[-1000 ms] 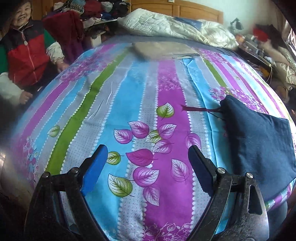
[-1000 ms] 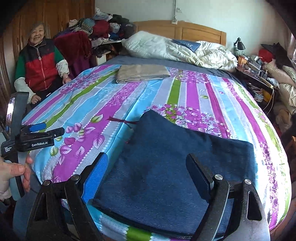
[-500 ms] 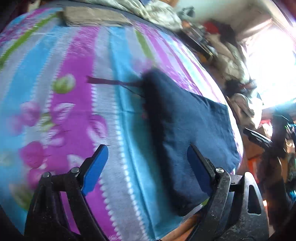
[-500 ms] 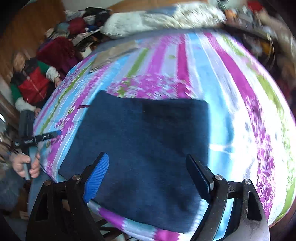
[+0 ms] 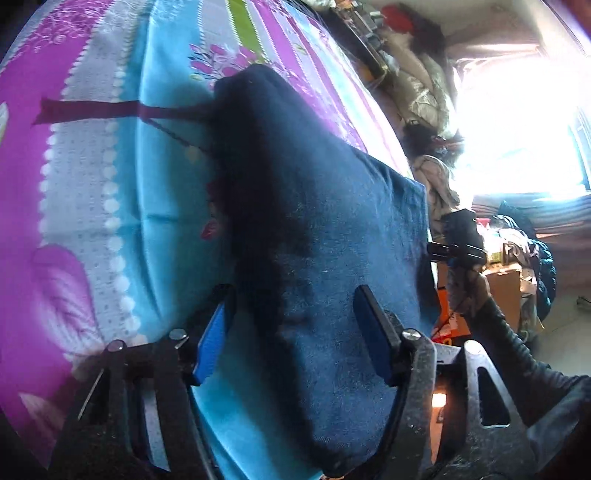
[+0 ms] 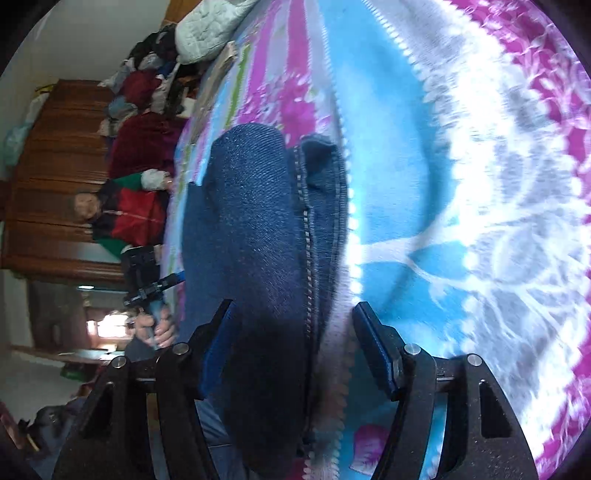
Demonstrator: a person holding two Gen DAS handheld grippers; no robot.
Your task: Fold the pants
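The folded dark blue denim pants (image 5: 332, 229) lie on the striped floral bedsheet (image 5: 92, 206) near the bed's edge. A dark red cord (image 5: 110, 109) trails from their far corner. My left gripper (image 5: 291, 336) is open and straddles the near left edge of the fold, with denim between its blue pads. Seen in the right wrist view, which is rolled sideways, the pants (image 6: 251, 221) show a stitched seam edge. My right gripper (image 6: 295, 339) is open around that seam edge. Each gripper shows in the other's view: the right gripper (image 5: 458, 251) and the left gripper (image 6: 151, 288).
A seated person in a red and green jacket (image 6: 125, 218) is beside the bed, in front of a wooden wardrobe (image 6: 55, 184). Piled clothes (image 6: 147, 85) and a white quilt (image 6: 207, 29) lie at the bed's head. Cluttered furniture (image 5: 424, 92) and a bright window (image 5: 524, 129) flank the other side.
Both grippers swung down and in from above the bed to opposite edges of the folded pants. The right one rolled sideways. Both jaws narrowed slightly and now have denim between them.
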